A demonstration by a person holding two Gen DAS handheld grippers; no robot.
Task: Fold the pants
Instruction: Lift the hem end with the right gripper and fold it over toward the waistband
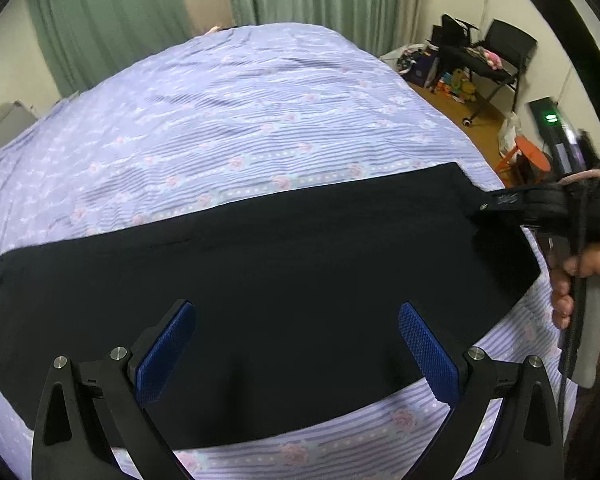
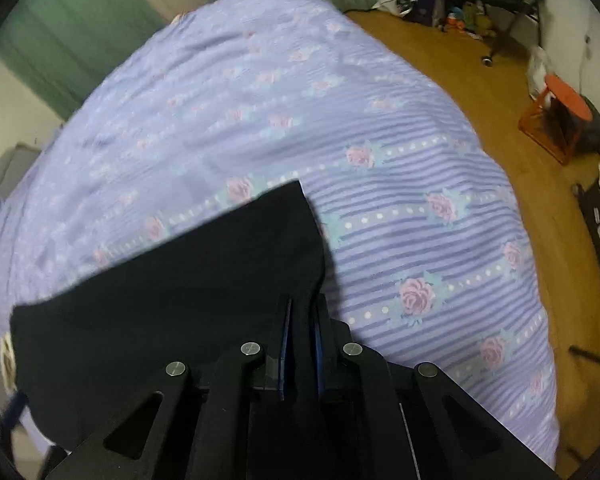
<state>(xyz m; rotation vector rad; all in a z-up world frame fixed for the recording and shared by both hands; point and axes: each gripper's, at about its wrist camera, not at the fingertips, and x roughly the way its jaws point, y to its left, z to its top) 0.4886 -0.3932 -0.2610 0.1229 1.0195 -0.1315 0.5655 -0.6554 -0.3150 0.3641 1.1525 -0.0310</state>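
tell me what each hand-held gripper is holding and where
The right hand-held gripper pinches the black pants at their right-end edge. The left hand-held gripper is open, holding nothing.

Your left tool (image 1: 296, 344) has black angular arms with triangular cut-outs, round silver screw heads at the joints and finger pads (image 1: 165, 354) of blue textured rubber. Your right tool (image 2: 301, 320) is built alike, its blue pads edge-on. Your right hand (image 1: 580, 292) shows bare skin, with black cable running past its fingers.
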